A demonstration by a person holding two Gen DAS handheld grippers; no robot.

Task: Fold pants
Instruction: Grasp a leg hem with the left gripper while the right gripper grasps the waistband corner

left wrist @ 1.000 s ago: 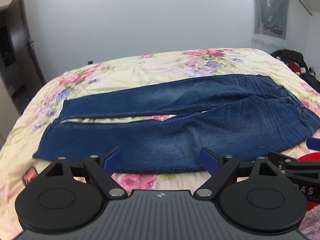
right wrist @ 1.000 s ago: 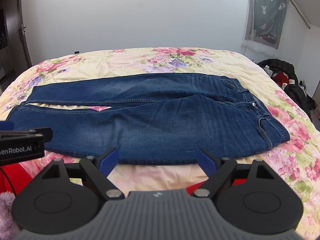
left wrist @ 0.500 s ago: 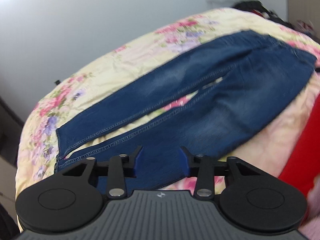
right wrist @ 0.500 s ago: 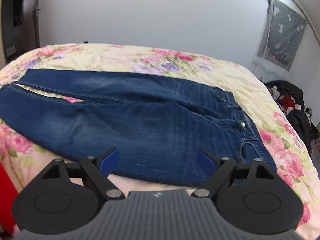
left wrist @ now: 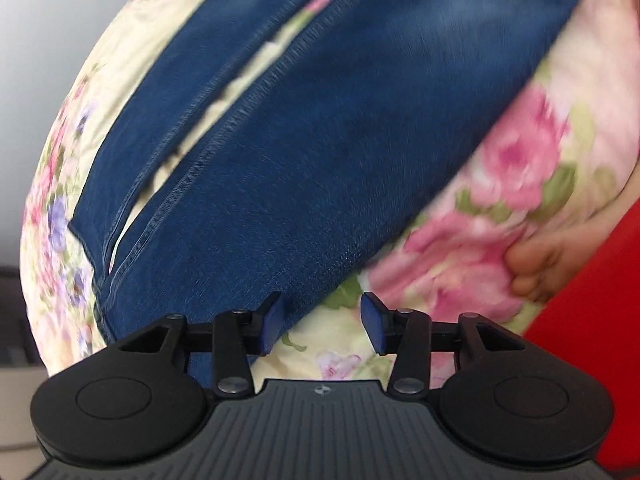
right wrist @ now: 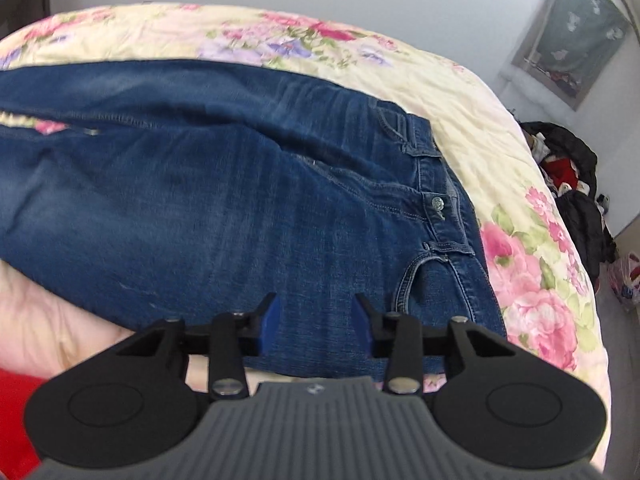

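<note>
Blue jeans (left wrist: pixel 304 128) lie flat across a floral bedspread (left wrist: pixel 512 184), legs to the left, waistband to the right. My left gripper (left wrist: pixel 322 322) is open, close above the near corner of the near leg's hem; its left pad sits over the denim edge and its right pad over the bedspread. My right gripper (right wrist: pixel 316 322) is open, low over the near hip of the jeans (right wrist: pixel 224 208), beside the front pocket and below the waist button (right wrist: pixel 437 202). Neither gripper holds cloth.
The bed's near edge lies just under both grippers. A bare hand (left wrist: pixel 540 264) and red clothing (left wrist: pixel 592 300) show at the right of the left wrist view. A pile of dark clothes (right wrist: pixel 572 176) lies on the floor right of the bed. A white wall stands behind.
Both grippers have dropped toward the jeans and narrowed their jaws. The left one swung to the near leg's hem; the right one moved to the hip by the waistband.
</note>
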